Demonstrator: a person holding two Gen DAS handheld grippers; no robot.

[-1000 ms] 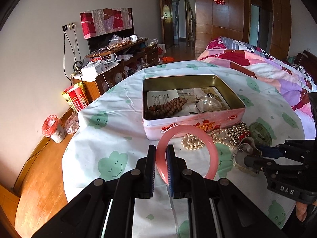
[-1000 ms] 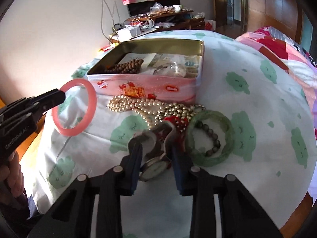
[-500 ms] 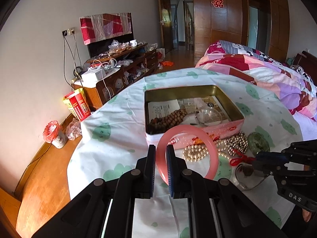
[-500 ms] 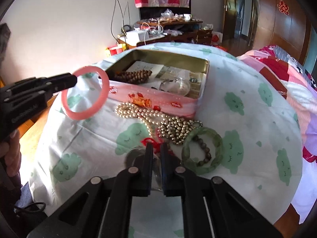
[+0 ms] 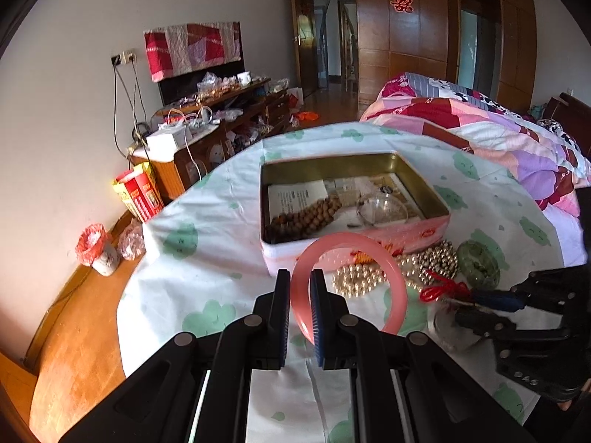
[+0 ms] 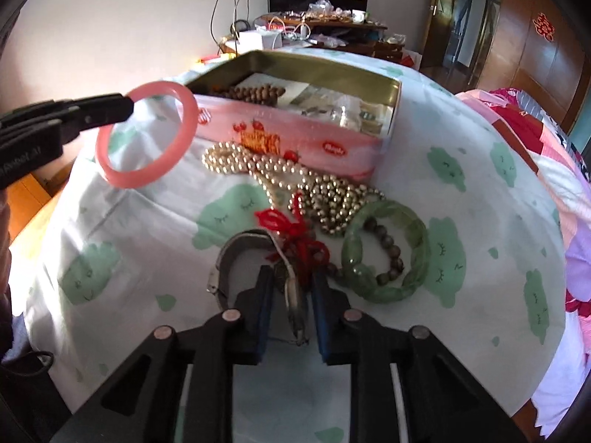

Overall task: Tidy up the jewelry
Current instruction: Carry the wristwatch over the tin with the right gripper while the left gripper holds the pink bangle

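One pink bangle (image 5: pixel 349 284) is pinched at its rim by the left gripper (image 5: pixel 300 308), held upright above the cloth at about 6 o'clock from the one open tin (image 5: pixel 436 217). In the tin: one string of brown beads (image 5: pixel 303 217), one clear bangle (image 5: pixel 384 208), papers. On the cloth in front of the tin: one pile of gold beads (image 6: pixel 295 181), one red cord (image 6: pixel 291 229), one green bangle (image 6: pixel 386 251) at 3 o'clock with one dark bead bracelet (image 6: pixel 388 254) inside it. The right gripper (image 6: pixel 291 295) has just been opening; one watch (image 6: pixel 255 265) sits between its parted jaws, contact unclear.
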